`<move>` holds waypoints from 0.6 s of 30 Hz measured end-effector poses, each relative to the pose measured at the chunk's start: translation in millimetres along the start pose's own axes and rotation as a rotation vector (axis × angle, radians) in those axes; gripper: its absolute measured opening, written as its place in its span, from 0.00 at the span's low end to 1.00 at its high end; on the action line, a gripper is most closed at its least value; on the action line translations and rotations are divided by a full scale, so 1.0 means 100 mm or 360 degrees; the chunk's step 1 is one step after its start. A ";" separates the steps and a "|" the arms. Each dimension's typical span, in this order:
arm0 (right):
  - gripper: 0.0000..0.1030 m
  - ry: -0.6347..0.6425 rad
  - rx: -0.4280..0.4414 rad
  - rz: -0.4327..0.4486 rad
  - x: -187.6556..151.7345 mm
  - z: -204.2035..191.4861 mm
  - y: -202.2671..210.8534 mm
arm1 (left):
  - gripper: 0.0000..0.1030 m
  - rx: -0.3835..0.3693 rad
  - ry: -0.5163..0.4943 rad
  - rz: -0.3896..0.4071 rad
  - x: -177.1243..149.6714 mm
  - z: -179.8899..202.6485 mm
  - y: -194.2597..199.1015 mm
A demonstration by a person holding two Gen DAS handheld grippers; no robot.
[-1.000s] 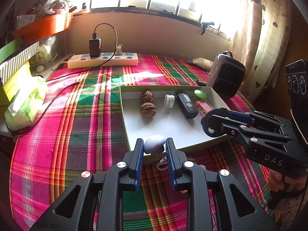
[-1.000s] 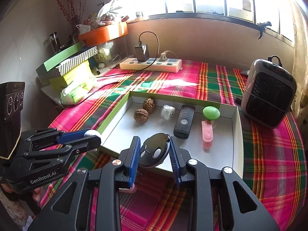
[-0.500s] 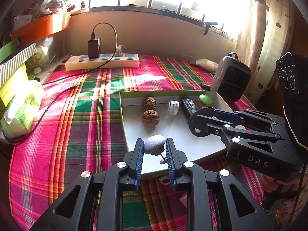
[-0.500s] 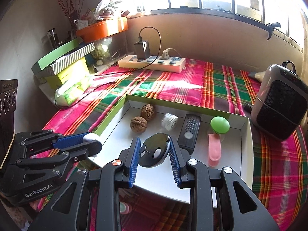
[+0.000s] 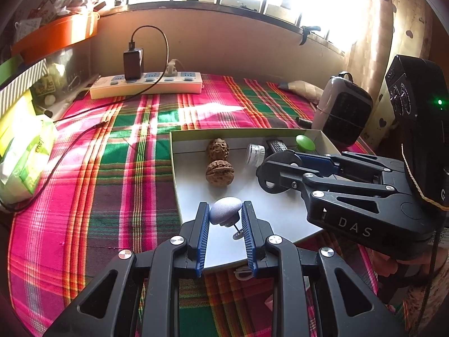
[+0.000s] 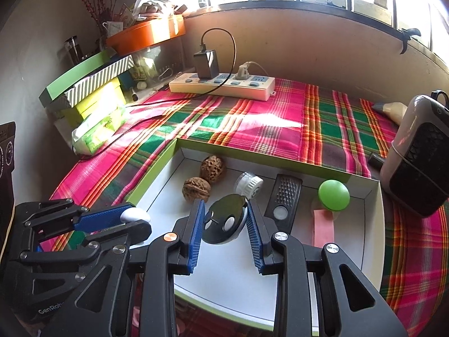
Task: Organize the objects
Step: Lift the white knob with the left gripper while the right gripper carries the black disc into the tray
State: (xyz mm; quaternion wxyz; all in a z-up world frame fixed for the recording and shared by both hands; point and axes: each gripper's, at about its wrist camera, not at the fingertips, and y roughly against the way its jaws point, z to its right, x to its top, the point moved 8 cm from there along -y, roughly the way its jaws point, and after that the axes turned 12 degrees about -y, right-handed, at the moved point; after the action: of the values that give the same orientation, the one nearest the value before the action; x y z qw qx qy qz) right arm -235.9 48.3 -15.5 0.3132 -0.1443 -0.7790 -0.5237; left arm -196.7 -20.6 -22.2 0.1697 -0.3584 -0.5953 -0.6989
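A shallow white tray [image 5: 280, 219] [image 6: 230, 275] with a green rim lies on the plaid cloth. My left gripper [image 5: 226, 214] is shut on a small pale blue-grey pebble-shaped piece [image 5: 224, 210] with a pin under it, held over the tray's near left part. My right gripper [image 6: 226, 219] is shut on a round black disc [image 6: 224, 221] with a pale button, over the tray's middle. Inside the tray lie two walnuts [image 6: 196, 189] [image 5: 219, 170], a white cap [image 6: 248, 184], a black remote [image 6: 284, 199], a green knob [image 6: 334, 195] and a pink strip [image 6: 322, 224].
A power strip [image 6: 221, 82] with a charger and cable sits at the far edge. Stacked boxes and a green tissue pack [image 6: 98, 132] stand at the left, a small heater [image 6: 418, 154] at the right. Open plaid cloth [image 5: 112, 168] lies left of the tray.
Both grippers have come forward over the tray, each keeping its piece. The right gripper's disc moved from the tray's right side toward its middle.
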 end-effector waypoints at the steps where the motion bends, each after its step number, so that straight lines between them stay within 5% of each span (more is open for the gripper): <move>1: 0.31 0.0004 -0.0002 -0.0008 0.00 0.00 -0.02 | 0.21 0.0002 -0.0002 -0.0005 0.00 0.00 -0.01; 18: 0.31 0.0009 -0.0007 -0.0068 0.01 0.02 -0.24 | 0.21 0.0013 -0.0033 -0.0049 0.00 0.02 -0.21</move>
State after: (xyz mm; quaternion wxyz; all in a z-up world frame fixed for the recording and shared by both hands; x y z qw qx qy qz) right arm -250.4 39.6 -33.3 0.3037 -0.1270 -0.7798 -0.5325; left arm -210.1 -13.8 -36.9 0.1542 -0.3557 -0.6052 -0.6953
